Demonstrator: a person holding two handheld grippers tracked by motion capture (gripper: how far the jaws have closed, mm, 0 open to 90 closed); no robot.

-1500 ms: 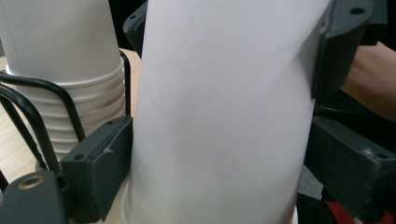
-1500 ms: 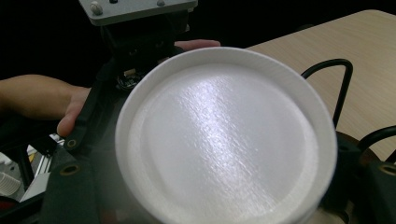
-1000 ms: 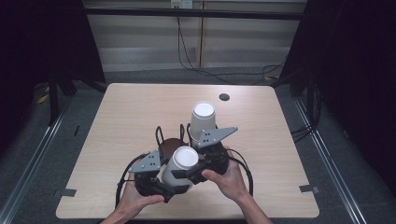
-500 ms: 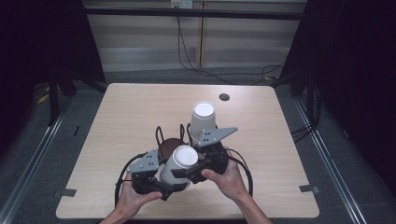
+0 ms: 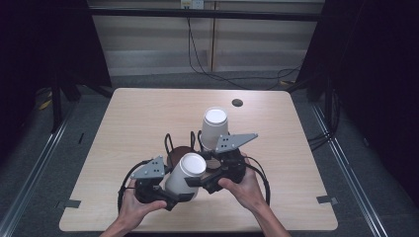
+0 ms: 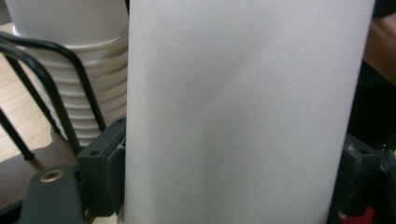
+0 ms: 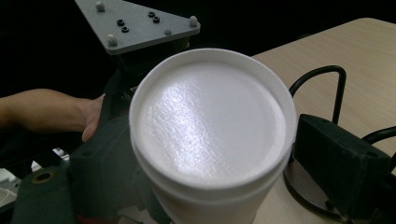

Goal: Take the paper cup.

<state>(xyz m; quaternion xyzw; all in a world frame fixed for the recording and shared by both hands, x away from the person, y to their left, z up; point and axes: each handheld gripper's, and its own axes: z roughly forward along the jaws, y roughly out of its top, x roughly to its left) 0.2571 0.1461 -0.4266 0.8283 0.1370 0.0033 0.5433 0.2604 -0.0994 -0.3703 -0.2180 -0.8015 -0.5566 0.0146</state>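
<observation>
The loose paper cup (image 5: 186, 174) sits in the lower middle of the high view, base up and tilted, with both tools on it. The left tool (image 5: 170, 193) pinches its lower wall; in the left gripper view the white wall fills the gap between the two black jaws and meets both of them. Those jaws have just been closing, with the cup between them. The right tool (image 5: 205, 181) is at the cup's upper part, and in the right gripper view its jaws (image 7: 210, 186) flank the cup just under the base rim; I cannot tell whether its pads press or merely stand beside the wall.

The likeliest trouble is a crushed cup: thin paper pinched from two sides may buckle if either tool closes further. If the hands pull at different angles, the cup may twist out of one hold and roll off the desk (image 5: 148, 113). The wire holder (image 5: 180, 148) with the stack of cups (image 5: 215, 129) stands just behind, near enough for a tool or a cable to catch it.

Against the earlier frame, the left tool sits tighter on the cup; the stack and holder are unmoved
</observation>
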